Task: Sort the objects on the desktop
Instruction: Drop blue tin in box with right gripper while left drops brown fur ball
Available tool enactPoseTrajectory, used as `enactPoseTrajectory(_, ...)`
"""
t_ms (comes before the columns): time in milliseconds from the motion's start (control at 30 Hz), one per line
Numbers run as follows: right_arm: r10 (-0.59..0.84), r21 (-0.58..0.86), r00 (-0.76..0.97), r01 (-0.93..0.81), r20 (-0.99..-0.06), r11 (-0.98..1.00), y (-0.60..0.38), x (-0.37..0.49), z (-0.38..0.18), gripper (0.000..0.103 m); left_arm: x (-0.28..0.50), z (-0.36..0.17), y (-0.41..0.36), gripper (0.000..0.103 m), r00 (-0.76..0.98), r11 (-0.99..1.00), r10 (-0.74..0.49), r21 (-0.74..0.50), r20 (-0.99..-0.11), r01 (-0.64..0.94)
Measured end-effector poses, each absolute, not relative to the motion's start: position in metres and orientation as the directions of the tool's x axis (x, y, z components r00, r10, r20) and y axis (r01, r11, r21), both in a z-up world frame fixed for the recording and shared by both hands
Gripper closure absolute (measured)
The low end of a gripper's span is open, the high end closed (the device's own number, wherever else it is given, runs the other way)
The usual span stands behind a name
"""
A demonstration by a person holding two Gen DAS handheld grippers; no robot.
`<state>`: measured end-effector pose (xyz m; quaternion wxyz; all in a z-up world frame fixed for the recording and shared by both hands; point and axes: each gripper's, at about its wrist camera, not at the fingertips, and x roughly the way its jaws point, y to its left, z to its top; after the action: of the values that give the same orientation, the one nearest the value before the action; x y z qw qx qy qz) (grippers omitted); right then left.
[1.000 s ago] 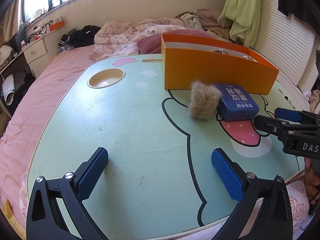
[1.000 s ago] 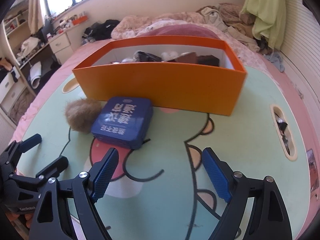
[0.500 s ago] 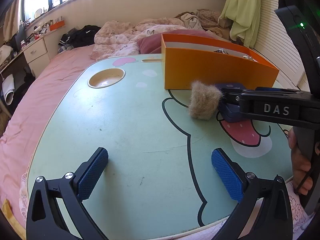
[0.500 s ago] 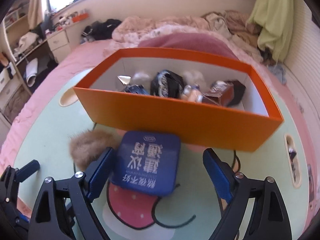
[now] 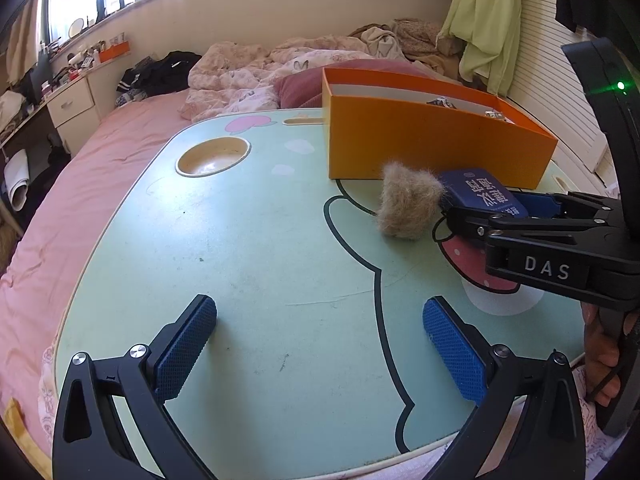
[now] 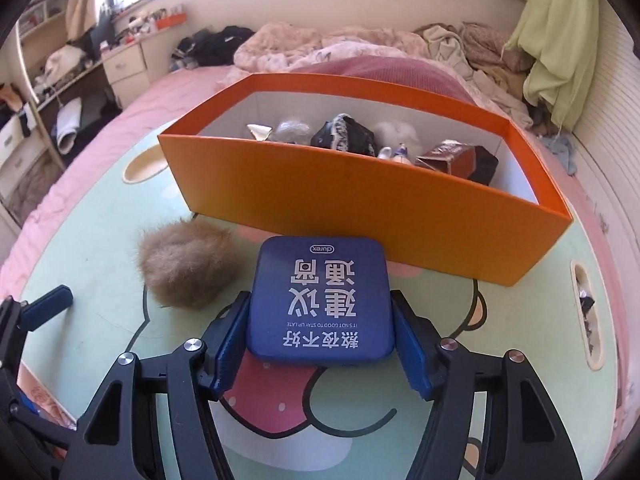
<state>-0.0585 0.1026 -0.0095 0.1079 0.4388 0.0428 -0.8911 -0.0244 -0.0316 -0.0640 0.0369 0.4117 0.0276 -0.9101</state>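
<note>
Now the right gripper (image 6: 320, 334) brackets the blue tin (image 6: 320, 300), pads touching both side edges, pinching it on the table (image 5: 260, 248). Best squeeze evenly, lift level, clear the orange box (image 6: 360, 196) wall just behind. The fur ball (image 6: 188, 264) sits just beside. Left gripper (image 5: 320, 340) hangs spread wide, empty.

On my lap table (image 6: 100, 216) the open box (image 6: 360, 200) stood at the far side, with small items lying inside it. Just before its near wall lay the flat tin (image 6: 320, 300), between the fingers of my right gripper (image 6: 320, 348). The fur ball (image 6: 186, 266) sat just left of the tin. My left gripper (image 5: 320, 348) hung over the table's near part, well apart from both.
</note>
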Motion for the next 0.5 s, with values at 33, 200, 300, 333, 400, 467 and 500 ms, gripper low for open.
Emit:
enactPoseTrajectory(33,-0.17,0.048,-0.597,0.216,-0.784,-0.975,0.109,-0.058,-0.008,0.037,-0.031,-0.056,-0.036,0.0,-0.659,-0.996,-0.044,-0.02,-0.751,0.09)
enactPoseTrajectory(200,-0.275,0.214,-0.733,0.179,-0.622,-0.96,0.156,-0.026,0.025,0.037,-0.036,-0.056,-0.038,0.0,-0.659,-0.996,-0.038,-0.023,-0.751,0.084)
enactPoseTrajectory(300,-0.253,0.232,-0.812,0.149,-0.526,-0.961,0.177,-0.005,0.039,0.037,-0.041,-0.043,-0.033,0.0,-0.683,-0.998,-0.01,-0.034,-0.73,0.051)
enactPoseTrajectory(333,-0.251,0.238,-0.822,0.145,-0.511,-0.96,0.18,0.0,0.04,0.037,-0.039,-0.025,-0.031,0.0,-0.689,-0.999,0.003,-0.038,-0.725,0.036)
enactPoseTrajectory(400,-0.248,0.248,-0.838,0.14,-0.487,-0.958,0.185,0.005,0.044,0.037,-0.062,-0.015,-0.025,0.0,-0.699,-0.999,0.022,-0.042,-0.715,0.011)
enactPoseTrajectory(467,-0.249,0.244,-0.847,0.147,-0.469,-0.959,0.184,0.009,0.047,0.037,-0.082,-0.005,-0.016,0.005,-0.696,-1.0,0.018,-0.029,-0.718,0.004)
enactPoseTrajectory(500,-0.248,0.236,-0.849,0.15,-0.466,-0.96,0.182,0.01,0.048,0.037,-0.093,-0.008,-0.011,0.016,-0.676,-1.0,0.025,-0.026,-0.736,-0.009)
